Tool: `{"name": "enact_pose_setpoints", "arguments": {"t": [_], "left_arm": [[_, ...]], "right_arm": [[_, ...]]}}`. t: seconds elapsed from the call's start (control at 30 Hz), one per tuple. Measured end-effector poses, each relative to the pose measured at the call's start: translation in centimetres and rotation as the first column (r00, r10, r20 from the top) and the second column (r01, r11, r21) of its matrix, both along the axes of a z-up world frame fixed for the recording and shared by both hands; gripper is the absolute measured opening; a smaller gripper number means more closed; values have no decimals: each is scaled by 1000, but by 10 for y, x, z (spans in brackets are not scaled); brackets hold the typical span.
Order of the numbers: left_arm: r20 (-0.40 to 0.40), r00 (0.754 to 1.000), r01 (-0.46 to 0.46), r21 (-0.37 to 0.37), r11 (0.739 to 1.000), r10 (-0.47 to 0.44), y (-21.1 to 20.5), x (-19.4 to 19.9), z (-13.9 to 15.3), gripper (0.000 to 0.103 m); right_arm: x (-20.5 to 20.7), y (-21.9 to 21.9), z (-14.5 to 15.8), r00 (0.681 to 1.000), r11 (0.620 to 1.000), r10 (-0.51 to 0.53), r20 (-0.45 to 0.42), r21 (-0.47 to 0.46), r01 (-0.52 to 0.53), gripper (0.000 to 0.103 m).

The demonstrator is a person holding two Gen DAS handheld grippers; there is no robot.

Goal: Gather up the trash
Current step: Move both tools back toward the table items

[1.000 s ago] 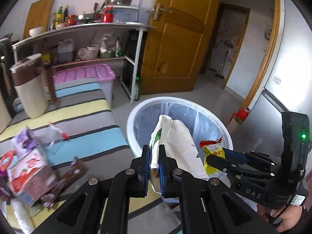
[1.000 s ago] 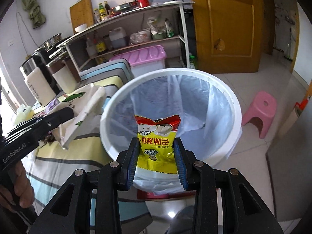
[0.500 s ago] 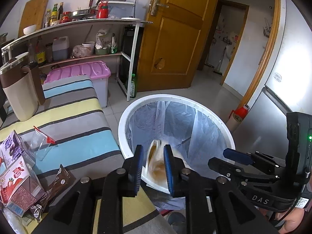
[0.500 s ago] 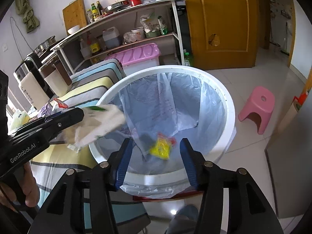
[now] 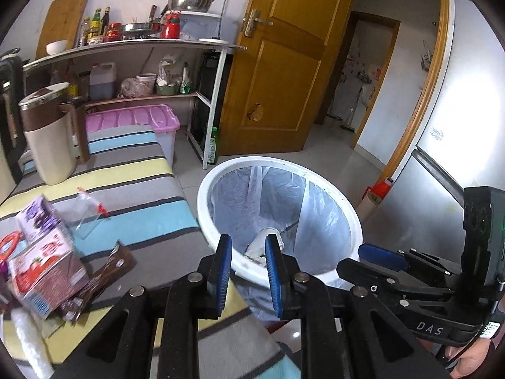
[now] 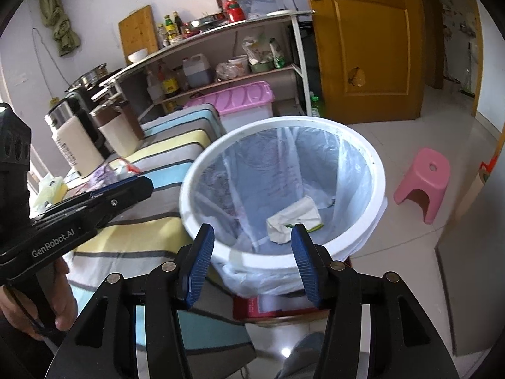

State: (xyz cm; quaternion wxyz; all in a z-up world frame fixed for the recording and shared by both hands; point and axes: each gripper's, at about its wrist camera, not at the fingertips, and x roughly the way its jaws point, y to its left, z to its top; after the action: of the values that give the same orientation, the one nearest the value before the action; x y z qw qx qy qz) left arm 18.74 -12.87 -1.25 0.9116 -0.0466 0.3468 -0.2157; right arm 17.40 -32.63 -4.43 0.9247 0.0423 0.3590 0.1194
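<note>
A white bin (image 5: 328, 186) with a clear liner stands beside the striped table (image 5: 132, 189); it also shows in the right wrist view (image 6: 377, 164). A crumpled white wrapper (image 6: 293, 216) lies at its bottom, also seen in the left wrist view (image 5: 263, 240). My left gripper (image 5: 247, 273) is open and empty at the bin's near rim. My right gripper (image 6: 252, 262) is open and empty over the near rim. More trash lies on the table: milk cartons (image 5: 44, 262), a brown wrapper (image 5: 107, 268) and a clear bag (image 5: 88, 211).
A beige jug (image 5: 47, 139) stands at the table's far end. A pink-lidded box (image 5: 135, 120) and a loaded shelf (image 5: 142, 72) stand behind. A pink stool (image 6: 423, 183) is on the floor right of the bin. A wooden door (image 5: 277, 72) stands open.
Both grippers opened over the bin. The white wrapper dropped from the left one and the yellow snack bag from the right one into the bin. The yellow bag is out of sight now.
</note>
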Motion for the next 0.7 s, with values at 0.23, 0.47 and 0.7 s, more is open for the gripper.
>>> {"name": "enact_pose_setpoints", "arguments": {"t": [0.23,0.47,0.7], "left_arm": [[39,998,-52,-2,999,52,23,-30,8,22],[44,991,-125,-3,992,125,51,-54,9,21],[45,982,-183,19,983,182,75,-75,3,21]], "right_arm": [[-25,18,9,998,999,50,47,-10,-50,52],[-42,40,12,992,994,107,67,-30,-106,52],[-51,64,9,981,983,179,79,-44,-176,52]]}}
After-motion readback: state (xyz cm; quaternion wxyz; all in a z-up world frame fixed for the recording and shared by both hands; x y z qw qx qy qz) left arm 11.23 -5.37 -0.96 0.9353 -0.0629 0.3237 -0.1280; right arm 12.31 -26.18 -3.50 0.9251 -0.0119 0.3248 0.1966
